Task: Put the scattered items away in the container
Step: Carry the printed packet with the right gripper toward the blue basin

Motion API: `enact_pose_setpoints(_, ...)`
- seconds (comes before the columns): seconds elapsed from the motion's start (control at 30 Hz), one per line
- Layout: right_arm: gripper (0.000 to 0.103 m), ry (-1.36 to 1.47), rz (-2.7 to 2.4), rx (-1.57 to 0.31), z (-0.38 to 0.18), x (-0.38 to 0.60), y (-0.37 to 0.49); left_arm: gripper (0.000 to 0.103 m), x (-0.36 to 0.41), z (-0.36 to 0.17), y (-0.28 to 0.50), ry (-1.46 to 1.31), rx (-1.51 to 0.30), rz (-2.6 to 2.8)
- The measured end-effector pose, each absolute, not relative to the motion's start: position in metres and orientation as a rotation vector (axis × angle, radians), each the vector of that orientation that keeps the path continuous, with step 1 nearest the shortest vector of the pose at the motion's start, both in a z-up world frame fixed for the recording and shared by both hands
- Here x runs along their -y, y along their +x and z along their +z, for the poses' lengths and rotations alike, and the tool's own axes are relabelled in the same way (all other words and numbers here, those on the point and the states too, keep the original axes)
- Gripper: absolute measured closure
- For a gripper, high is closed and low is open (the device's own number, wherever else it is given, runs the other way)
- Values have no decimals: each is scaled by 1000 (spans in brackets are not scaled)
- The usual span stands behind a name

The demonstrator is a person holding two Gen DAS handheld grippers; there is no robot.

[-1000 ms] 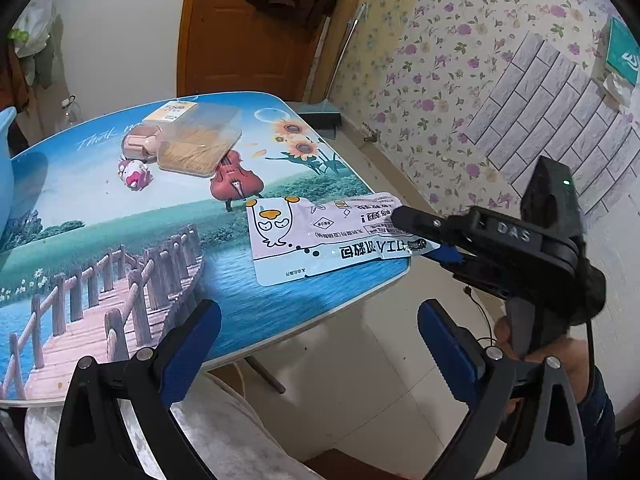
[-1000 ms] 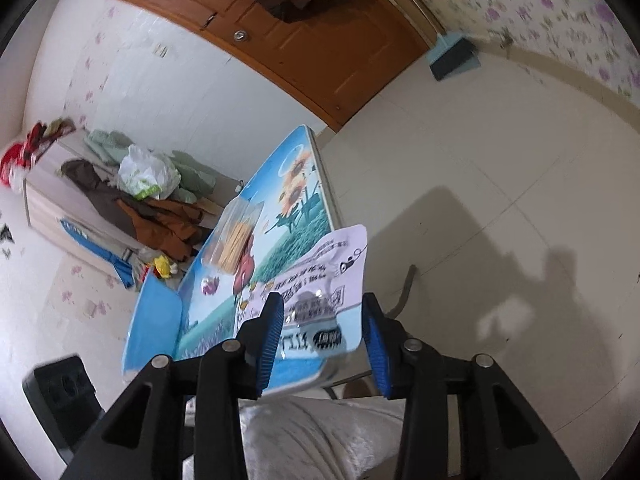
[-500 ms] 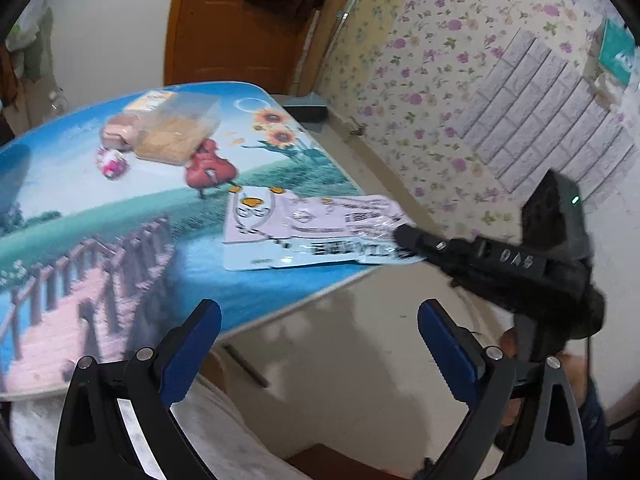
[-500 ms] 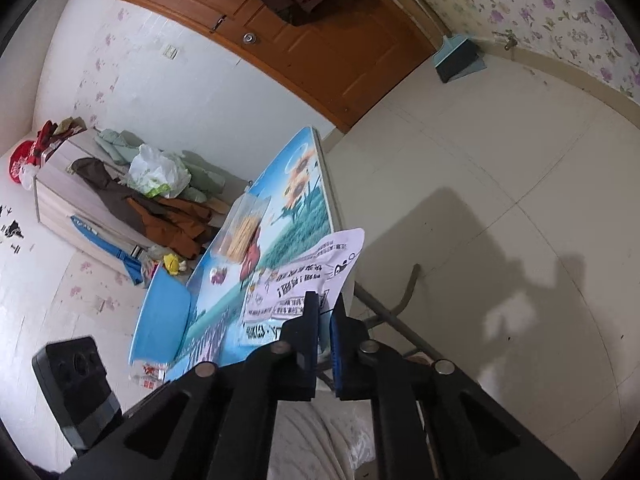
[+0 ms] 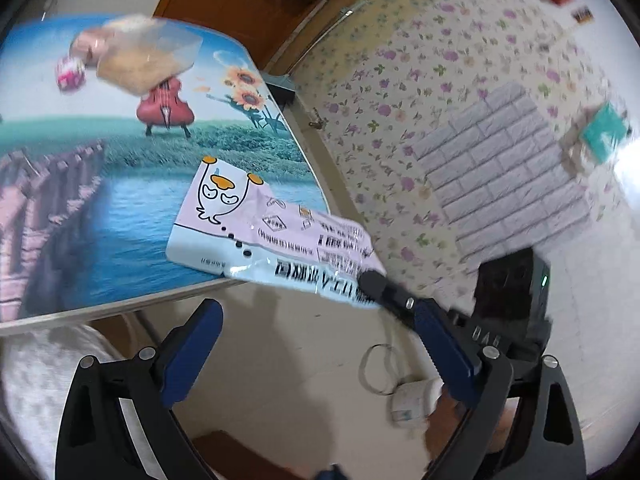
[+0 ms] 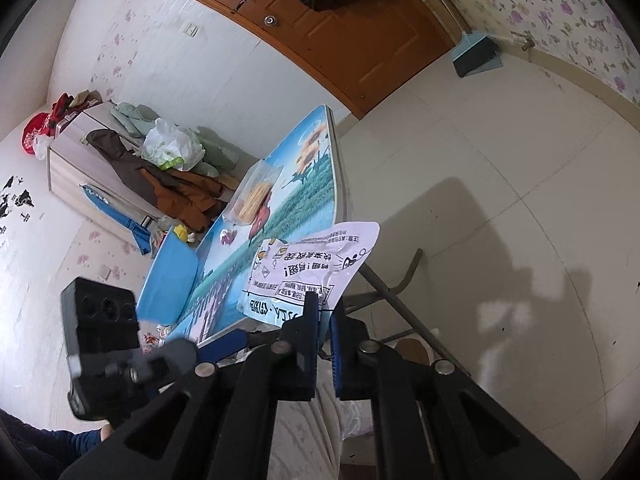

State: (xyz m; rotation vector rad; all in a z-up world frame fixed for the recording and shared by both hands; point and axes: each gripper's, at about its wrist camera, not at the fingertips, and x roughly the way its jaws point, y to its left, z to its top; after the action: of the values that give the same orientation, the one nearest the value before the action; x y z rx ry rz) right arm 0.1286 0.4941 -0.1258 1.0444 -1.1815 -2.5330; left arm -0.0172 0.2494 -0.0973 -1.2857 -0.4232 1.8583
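Clamping now done: right gripper (image 6: 325, 312) jaws, apart around the snack packet (image 5: 276, 236) a second ago, pressed together on its near edge. Packet dragged toward the tongs since then, near half now hanging off the table (image 5: 120, 208) edge, far half with the duck print resting on the tabletop. Left gripper (image 5: 316, 354) empty, jaws wide apart, hovering below and short of the packet, tilted more steeply than before. Remaining clutter well beyond the tongs: clear box of sticks (image 5: 148, 60), small pink-white toy (image 5: 70, 72), unmoved. Blue container (image 6: 172, 280), probably the target though only partly visible, off to the left of the right gripper. Means grasp secured; next lift and carry over to that container.
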Motion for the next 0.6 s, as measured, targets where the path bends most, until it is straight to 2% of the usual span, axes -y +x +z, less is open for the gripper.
enact_pose_setpoints(0.13,97,1046,-2531,1168,-126,-495,129,11,-251,-119,-35,-1373,608,1786)
enact_pose_setpoints(0.27,97,1051,-2526,1169,-127,-496,128,18,-250,-130,-47,-1398,707,1770)
enact_pose_setpoints(0.43,97,1046,-2523,1177,-128,-497,128,54,-249,-146,-52,-1429,750,1749)
enact_pose_setpoints(0.6,97,1057,-2528,1156,-131,-495,128,64,-247,-152,-52,-1413,812,1698)
